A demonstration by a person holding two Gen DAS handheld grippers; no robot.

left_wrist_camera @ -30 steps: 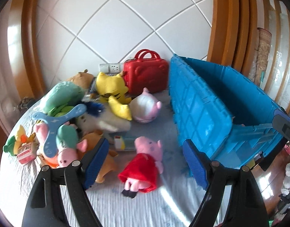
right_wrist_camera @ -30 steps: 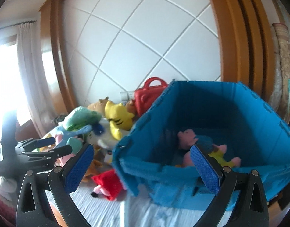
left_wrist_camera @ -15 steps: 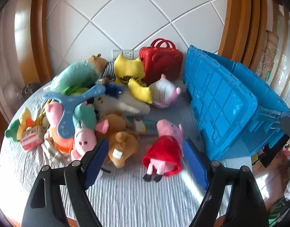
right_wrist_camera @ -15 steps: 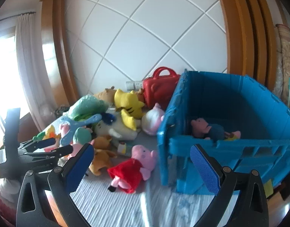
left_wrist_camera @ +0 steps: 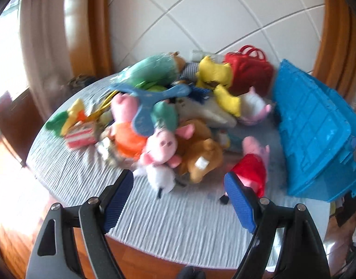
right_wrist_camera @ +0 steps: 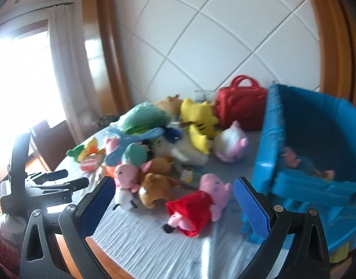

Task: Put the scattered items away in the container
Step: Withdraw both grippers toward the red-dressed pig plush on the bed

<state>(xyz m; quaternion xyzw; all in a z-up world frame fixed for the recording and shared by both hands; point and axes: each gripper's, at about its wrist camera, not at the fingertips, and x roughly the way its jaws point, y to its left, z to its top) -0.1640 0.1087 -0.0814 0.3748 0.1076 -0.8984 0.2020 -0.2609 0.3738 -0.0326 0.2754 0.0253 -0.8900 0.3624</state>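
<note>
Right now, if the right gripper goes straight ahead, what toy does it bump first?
Probably the pig plush in the red dress: it lies straight ahead of the open right gripper, nearer than the other toys. Depth is hard to judge.

Blue crate (right_wrist_camera: 317,125), red bag (right_wrist_camera: 241,107), grey-striped cloth (left_wrist_camera: 178,220).

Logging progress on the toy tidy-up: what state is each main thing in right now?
Left gripper: open, empty.
Right gripper: open, empty.
Blue crate: lid open, one toy inside.
Pig in blue: lying in the crate.
Pig in red dress: lying on the bed, outside the crate.
Red case: shut, upright.
</note>
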